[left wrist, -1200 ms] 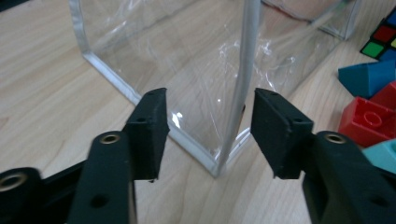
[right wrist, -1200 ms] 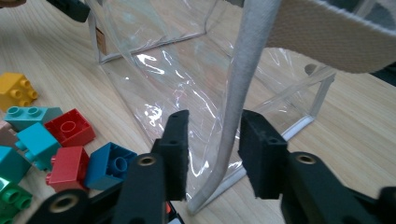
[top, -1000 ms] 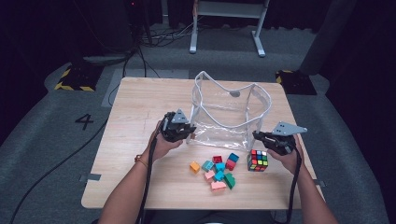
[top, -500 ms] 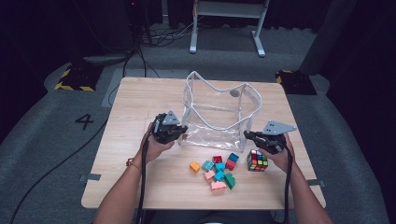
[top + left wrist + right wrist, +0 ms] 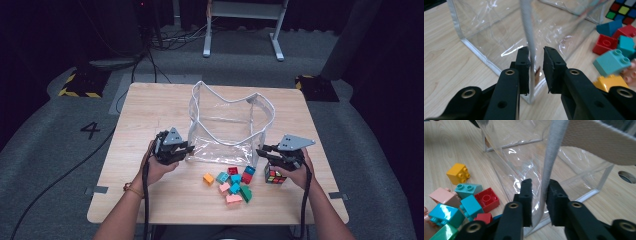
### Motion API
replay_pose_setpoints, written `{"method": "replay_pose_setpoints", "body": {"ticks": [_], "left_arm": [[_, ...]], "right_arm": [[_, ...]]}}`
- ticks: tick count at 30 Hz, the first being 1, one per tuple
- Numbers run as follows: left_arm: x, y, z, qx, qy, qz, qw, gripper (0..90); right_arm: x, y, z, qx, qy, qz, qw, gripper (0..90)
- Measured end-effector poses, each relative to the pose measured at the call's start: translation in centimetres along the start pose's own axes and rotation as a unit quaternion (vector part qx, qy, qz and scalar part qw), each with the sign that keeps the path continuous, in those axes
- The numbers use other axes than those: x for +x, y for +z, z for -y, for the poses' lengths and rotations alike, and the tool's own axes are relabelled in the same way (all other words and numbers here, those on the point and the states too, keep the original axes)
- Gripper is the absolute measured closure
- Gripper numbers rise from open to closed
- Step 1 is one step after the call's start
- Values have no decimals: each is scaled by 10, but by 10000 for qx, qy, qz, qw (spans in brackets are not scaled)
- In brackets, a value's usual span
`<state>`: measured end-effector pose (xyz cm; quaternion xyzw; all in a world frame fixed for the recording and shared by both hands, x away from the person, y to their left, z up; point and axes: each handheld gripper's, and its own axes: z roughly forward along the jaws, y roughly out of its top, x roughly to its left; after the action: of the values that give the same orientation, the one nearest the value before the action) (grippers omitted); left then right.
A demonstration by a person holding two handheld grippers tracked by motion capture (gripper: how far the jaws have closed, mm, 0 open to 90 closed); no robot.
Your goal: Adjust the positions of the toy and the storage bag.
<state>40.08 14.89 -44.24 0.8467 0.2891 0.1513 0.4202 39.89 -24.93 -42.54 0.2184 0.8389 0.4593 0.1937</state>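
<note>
A clear plastic bag [image 5: 230,125] with white trim stands open on the wooden table [image 5: 150,115]. My left gripper [image 5: 187,148] is at its front left corner. In the left gripper view the jaws [image 5: 536,67] straddle the white corner seam [image 5: 527,30], with a gap on one side. My right gripper [image 5: 260,151] is at the front right corner, and its jaws [image 5: 540,195] stand open around the trim strip [image 5: 551,157]. Several coloured bricks [image 5: 232,185] lie in front of the bag. A colour cube [image 5: 274,176] sits under my right hand.
The bricks [image 5: 466,200] lie close to the left of the right jaws, and an orange one [image 5: 208,178] sits apart. The table's front edge [image 5: 215,220] is just behind my hands. Beyond the table are dark floor, cables and a metal frame [image 5: 242,30].
Both grippers have slid left and a little toward me along the bag's front. The bag's front edge has shifted left with them.
</note>
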Motion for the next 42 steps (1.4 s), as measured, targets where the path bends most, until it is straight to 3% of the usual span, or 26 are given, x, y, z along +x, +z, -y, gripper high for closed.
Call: {"method": "replay_pose_setpoints", "body": {"ticks": [3, 5, 6, 9, 11, 12, 13, 14, 17, 18, 21, 22, 27, 29, 31, 32, 33, 35, 37, 38, 41, 42], "left_arm": [[-6, -4, 7, 8, -61, -59, 10000, 669], [-9, -8, 15, 40, -100, -83, 9999, 629], [-12, -11, 24, 105, -148, 8, 9998, 602], [-19, -11, 33, 201, -166, -42, 9997, 451], [-25, -11, 40, 288, -214, 125, 9993, 422], [-32, -9, 46, 344, -280, 290, 9986, 331], [-32, -9, 46, 344, -280, 290, 9986, 297], [-38, -5, 50, 429, -310, 503, 9973, 276], [-48, 1, 54, 474, -350, 658, 9961, 220], [-56, 9, 55, 619, -265, 705, 9952, 205], [-63, 16, 55, 785, -104, 793, 9937, 180], [-67, 21, 54, 846, -74, 875, 9925, 180], [-73, 29, 50, 721, -149, 996, 9923, 199], [-74, 33, 47, 770, -36, 1022, 9918, 229], [-78, 36, 43, 782, 18, 1043, 9915, 293], [-81, 41, 40, 622, 90, 1075, 9922, 346], [-82, 43, 38, 625, 174, 1132, 9915, 386], [-86, 44, 37, 647, 124, 1189, 9907, 444], [-89, 48, 34, 603, 194, 1221, 9905, 501], [-91, 53, 31, 630, 215, 1329, 9889, 510], [-95, 56, 28, 673, 142, 1250, 9898, 508], [-95, 62, 24, 583, 282, 1316, 9892, 502]], "right_arm": [[-1, -7, 1, -9, 49, 160, 9999, 662], [-2, -22, 6, -113, 216, 214, 9995, 555], [-3, -26, 8, -132, 268, 158, 9994, 523], [-4, -34, 13, -104, 289, 126, 9994, 465], [-4, -39, 19, 21, 364, -44, 9993, 364], [-2, -41, 25, 120, 342, -83, 9993, 325], [0, -42, 28, 138, 344, -95, 9993, 287], [0, -43, 31, 169, 350, -171, 9991, 269], [1, -41, 38, 385, 317, -267, 9984, 244], [1, -41, 40, 435, 295, -261, 9983, 242], [-1, -38, 45, 531, 269, -264, 9979, 217], [-1, -36, 46, 571, 234, -227, 9978, 211], [-2, -26, 54, 782, 150, -311, 9963, 215], [-3, -25, 55, 844, 166, -313, 9958, 208], [-4, -21, 58, 933, 145, -289, 9951, 181], [-5, -19, 61, 1031, 119, -275, 9942, 173], [-5, -18, 62, 1024, 108, -251, 9944, 173], [-5, -17, 64, 1081, 116, -249, 9938, 178], [-5, -12, 69, 1336, 121, -155, 9908, 200], [-5, -11, 70, 1419, 71, -97, 9898, 205], [-5, -8, 72, 1548, 125, -77, 9878, 216], [-5, -8, 73, 1499, 154, -108, 9885, 223]]}}
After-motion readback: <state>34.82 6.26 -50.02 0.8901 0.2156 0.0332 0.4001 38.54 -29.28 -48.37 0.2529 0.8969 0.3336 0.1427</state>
